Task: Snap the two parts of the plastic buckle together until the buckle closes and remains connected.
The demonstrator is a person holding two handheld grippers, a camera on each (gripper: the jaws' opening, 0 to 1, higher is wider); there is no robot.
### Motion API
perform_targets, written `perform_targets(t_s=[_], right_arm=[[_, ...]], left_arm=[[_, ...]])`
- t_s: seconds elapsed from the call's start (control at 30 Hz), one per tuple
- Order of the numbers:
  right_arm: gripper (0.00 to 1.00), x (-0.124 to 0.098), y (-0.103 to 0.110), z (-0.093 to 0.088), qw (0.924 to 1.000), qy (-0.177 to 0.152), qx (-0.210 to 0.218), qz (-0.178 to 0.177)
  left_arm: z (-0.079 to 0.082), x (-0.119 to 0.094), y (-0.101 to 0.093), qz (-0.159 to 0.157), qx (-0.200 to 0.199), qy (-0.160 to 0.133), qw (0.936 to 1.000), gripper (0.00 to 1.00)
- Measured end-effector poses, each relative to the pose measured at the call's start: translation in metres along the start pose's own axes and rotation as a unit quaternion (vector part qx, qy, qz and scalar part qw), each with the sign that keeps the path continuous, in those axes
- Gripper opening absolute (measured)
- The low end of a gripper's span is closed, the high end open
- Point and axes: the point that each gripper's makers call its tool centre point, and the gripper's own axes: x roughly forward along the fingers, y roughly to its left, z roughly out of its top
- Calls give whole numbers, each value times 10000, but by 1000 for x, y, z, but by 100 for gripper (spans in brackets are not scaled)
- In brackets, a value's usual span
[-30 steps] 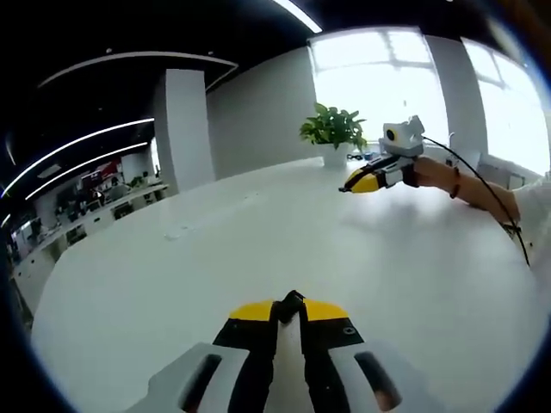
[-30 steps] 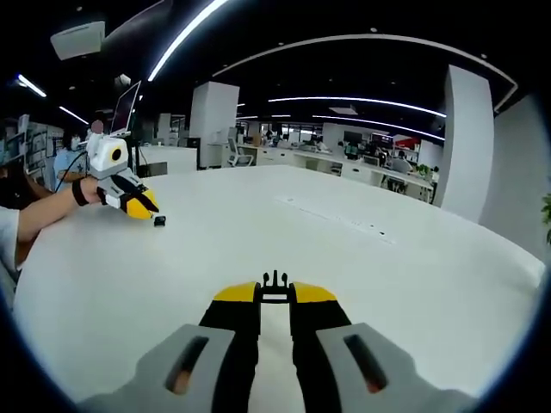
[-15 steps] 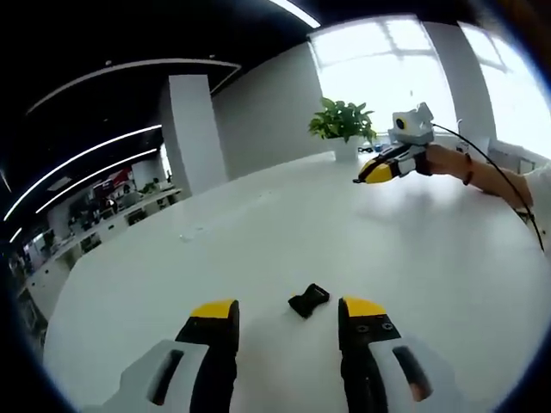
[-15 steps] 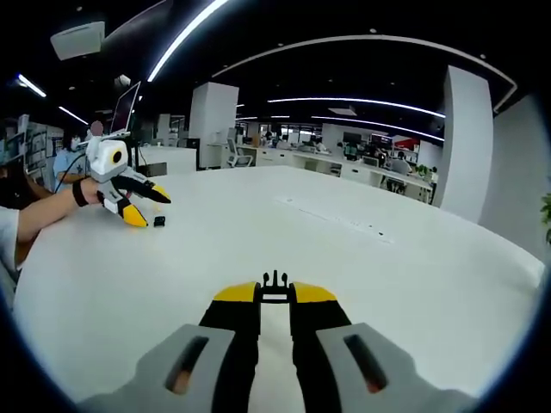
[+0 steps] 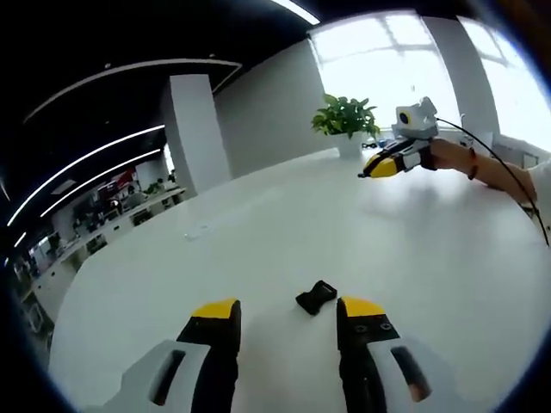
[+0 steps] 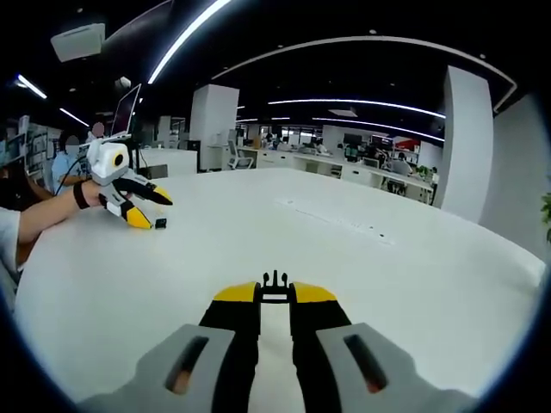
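A black buckle part point(image 5: 316, 297) lies free on the white table point(image 5: 258, 232), just beyond and between the yellow tips of my left gripper point(image 5: 287, 310), which is open. From the right gripper view that same part point(image 6: 160, 223) is a small dark spot by the open left gripper point(image 6: 151, 212), held by a hand at far left. My right gripper point(image 6: 275, 297) is shut on the other buckle part point(image 6: 275, 282), its black prongs sticking out past the tips. Far across the table the right gripper point(image 5: 372, 168) appears with its jaws together.
A potted plant point(image 5: 346, 120) stands at the table's far edge by bright windows. A person's forearm with a cable point(image 5: 491, 176) reaches in from the right. Office desks and a white pillar point(image 6: 466, 146) lie beyond the wide white tabletop.
My left gripper has opened and let go of its buckle part, which now lies on the table between the tips. The right gripper has kept its hold and hardly moved.
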Motion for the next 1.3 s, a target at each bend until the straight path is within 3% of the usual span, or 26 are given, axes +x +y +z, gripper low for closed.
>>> perform_targets(t_s=[0.83,1.1,1.3], right_arm=[[12,0,5,3,10000,-46,-12,39],[12,0,6,4,10000,-50,-36,52],[12,1,6,4,10000,-49,-46,57]], left_arm=[[-3,6,31,452,-74,31,9989,44],[-4,2,47,898,-55,44,9959,44],[-3,-2,43,919,-176,4,9956,45]])
